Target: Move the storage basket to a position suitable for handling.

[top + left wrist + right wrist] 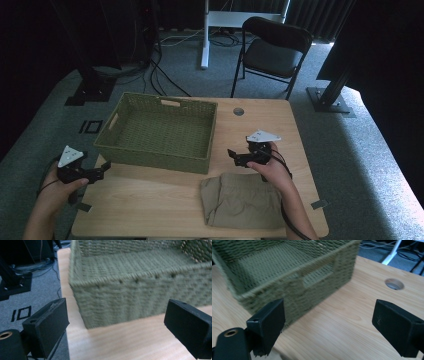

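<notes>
You held your left gripper (101,172) at the near left corner of the table (150,200), its jaws spread wide with nothing between them. The green woven basket (150,152) stood just ahead of those jaws; in the left gripper view its near corner (82,302) sat between the two black pads, close but not touching them.

Your right gripper (233,155) hovered on the basket's other side, jaws likewise wide apart and empty, aimed toward its right wall. In the right gripper view that wall and its handle slot (317,277) lay just beyond the left pad, with bare wood ahead of the right pad and the round cable hole (394,284) farther off.

The folded khaki garment (240,200) lay on the table just behind and below your right gripper, under your right hand (270,167), well apart from your left gripper.
</notes>
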The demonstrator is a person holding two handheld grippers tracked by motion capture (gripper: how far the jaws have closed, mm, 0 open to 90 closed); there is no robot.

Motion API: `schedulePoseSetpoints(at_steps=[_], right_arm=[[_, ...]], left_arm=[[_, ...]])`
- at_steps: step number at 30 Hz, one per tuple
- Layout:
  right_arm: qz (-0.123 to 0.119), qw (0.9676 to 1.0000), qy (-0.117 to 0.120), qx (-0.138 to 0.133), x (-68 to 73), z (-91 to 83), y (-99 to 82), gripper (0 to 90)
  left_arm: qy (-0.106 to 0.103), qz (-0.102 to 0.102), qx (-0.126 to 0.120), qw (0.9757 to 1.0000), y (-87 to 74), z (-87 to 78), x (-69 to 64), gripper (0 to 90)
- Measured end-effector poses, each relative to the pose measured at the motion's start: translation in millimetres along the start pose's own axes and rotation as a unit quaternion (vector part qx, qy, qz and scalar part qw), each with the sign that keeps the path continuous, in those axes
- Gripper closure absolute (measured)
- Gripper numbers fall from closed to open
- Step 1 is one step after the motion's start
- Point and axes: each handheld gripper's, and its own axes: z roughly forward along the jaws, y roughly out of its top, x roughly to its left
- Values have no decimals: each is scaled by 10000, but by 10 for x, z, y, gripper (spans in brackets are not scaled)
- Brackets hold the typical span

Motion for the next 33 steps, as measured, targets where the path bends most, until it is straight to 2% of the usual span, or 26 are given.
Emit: schedulePoseSetpoints(at_steps=[2,4,11,15,17,19,21,24,25,26,27,28,29,30,32,33], right_arm=[[-39,10000,45,-2,53,32,32,127],[-56,10000,61,-21,101,69,63,128],[-47,9997,189,-134,253,186,163,129],[-106,9996,239,-121,343,263,201,129],[-130,9995,275,-101,384,301,213,130],[-145,9994,301,-82,416,342,219,130],[-147,9995,289,-54,435,379,222,130],[-105,9995,282,-56,447,411,221,130],[-97,9996,272,-58,458,441,224,132],[-97,9996,272,-58,458,441,224,132],[-100,9996,258,-69,462,450,228,135],[-98,9996,250,-83,474,460,236,141],[-115,9996,246,-86,491,472,247,147],[-114,9996,238,-87,501,480,250,168],[-172,9997,191,-41,512,488,249,235],[-172,9997,191,-41,512,488,249,235]], left_arm=[[53,-12,-52,10000,38,18,40,62],[98,-130,-128,9998,64,41,81,63],[195,-300,-123,9993,121,119,204,63],[250,-332,-206,9989,183,160,268,123],[293,-411,-225,9985,218,193,306,123],[392,-313,-237,9985,248,231,338,126],[443,-465,-303,9975,276,272,371,143],[447,-423,-369,9974,302,317,397,157],[504,-413,-368,9972,308,345,405,211],[574,-395,-371,9969,311,364,412,211],[748,-380,-431,9955,312,400,420,281],[792,-359,-428,9953,310,420,426,281],[889,-327,-425,9946,305,471,443,319],[889,-327,-425,9946,305,471,443,375],[862,-366,-377,9949,293,520,457,405],[820,-379,-326,9954,282,543,461,405]])
